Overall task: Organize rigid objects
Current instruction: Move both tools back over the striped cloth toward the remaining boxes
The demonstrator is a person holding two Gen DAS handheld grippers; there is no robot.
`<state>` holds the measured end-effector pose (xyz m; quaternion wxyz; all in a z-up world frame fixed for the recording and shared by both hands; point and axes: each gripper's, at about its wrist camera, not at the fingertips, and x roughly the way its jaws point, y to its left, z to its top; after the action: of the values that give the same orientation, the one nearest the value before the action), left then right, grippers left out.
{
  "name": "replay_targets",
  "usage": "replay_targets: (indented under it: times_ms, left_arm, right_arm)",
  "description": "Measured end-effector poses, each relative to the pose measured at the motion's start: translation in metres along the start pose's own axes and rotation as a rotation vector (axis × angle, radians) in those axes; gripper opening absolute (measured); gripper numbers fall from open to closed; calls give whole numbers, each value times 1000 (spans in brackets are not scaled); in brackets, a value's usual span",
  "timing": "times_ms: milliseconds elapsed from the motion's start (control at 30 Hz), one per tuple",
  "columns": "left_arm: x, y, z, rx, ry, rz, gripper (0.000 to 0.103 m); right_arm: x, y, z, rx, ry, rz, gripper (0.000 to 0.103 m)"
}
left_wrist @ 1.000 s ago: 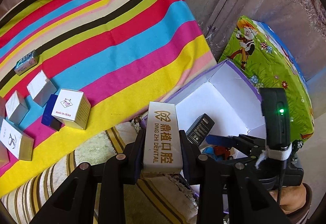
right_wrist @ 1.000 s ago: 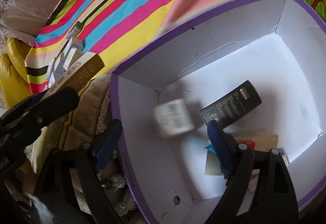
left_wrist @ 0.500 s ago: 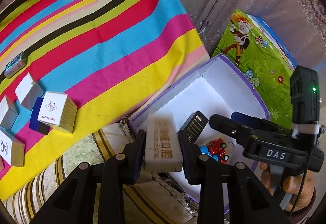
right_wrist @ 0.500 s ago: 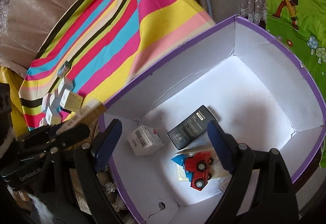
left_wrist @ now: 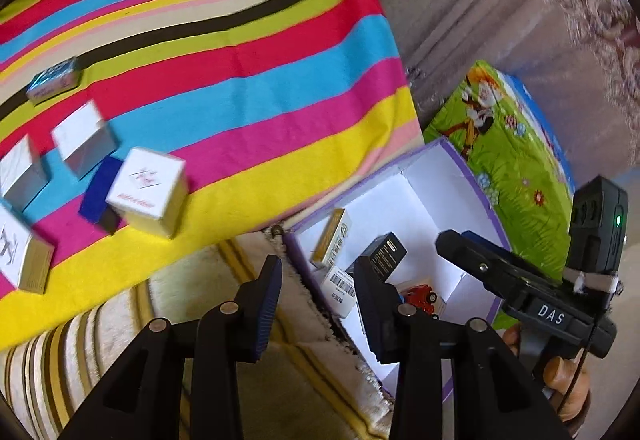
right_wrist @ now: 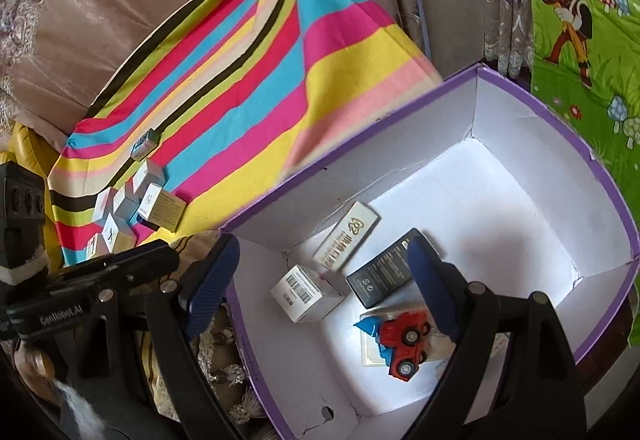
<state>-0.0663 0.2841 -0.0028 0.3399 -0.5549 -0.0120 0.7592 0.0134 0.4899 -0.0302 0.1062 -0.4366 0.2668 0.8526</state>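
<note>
My left tongs (left_wrist: 316, 290) wide, empty; right tongs (right_wrist: 320, 288) wide, empty, over purple box (right_wrist: 616, 208). Between right fingers: dental box (right_wrist: 348, 236), barcode box (right_wrist: 306, 292), black box (right_wrist: 380, 272), red car (right_wrist: 404, 340). More small boxes (left_wrist: 148, 192) up-left of left tongs on cloth (left_wrist: 240, 80).

Cloth (left_wrist: 240, 52): you see red, cyan, pink, yellow, lime and black stripes.
Storage box (right_wrist: 616, 200): purple rim, white inside.
Toy truck (right_wrist: 402, 342): red, black wheels, at your 6 o'clock.
Flat carton (right_wrist: 380, 274): black.
Mat (right_wrist: 592, 20): green cartoon print, 1 o'clock.
</note>
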Motion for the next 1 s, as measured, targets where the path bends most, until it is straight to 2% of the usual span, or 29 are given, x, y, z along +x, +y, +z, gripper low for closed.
replay_targets:
  times_ms: [300,600,1000]
  left_arm:
    - [-27,36,-9,-84,-58,12,40]
    - [-66,79,-26,-165,-146,51,46]
    - [-119,165,-66,-377,-228,115,48]
  right_arm:
    - [3,29,-4,-49,12,49,88]
    - [11,74,-11,-124,26,117,88]
    - [24,132,-24,-298,91,125,88]
